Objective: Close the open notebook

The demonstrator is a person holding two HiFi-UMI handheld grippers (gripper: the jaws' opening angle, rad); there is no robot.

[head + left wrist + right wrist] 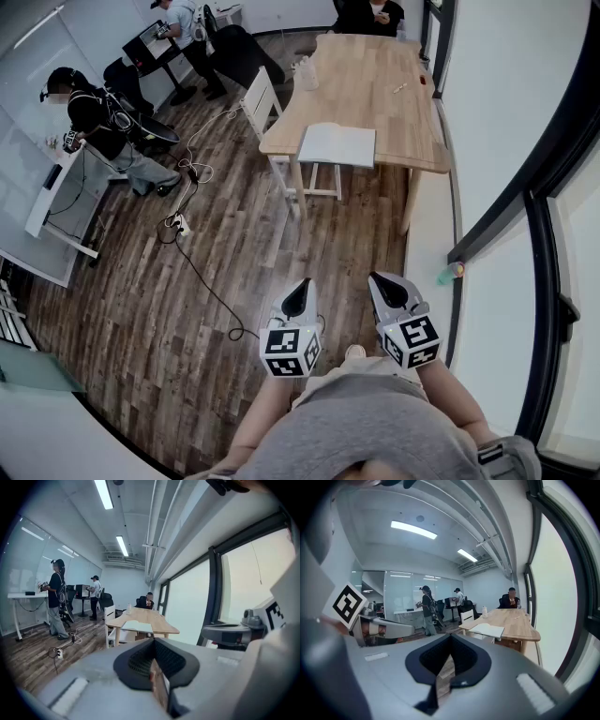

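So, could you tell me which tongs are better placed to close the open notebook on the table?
Left, marginally. The left tongs and right tongs are both shut, empty and far from the table; the notebook lies toward its near left corner, nearer the left tongs.

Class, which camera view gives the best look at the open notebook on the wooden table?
Head view: the notebook shows from above, its whole spread visible. Both gripper views show it far off, edge-on and small.
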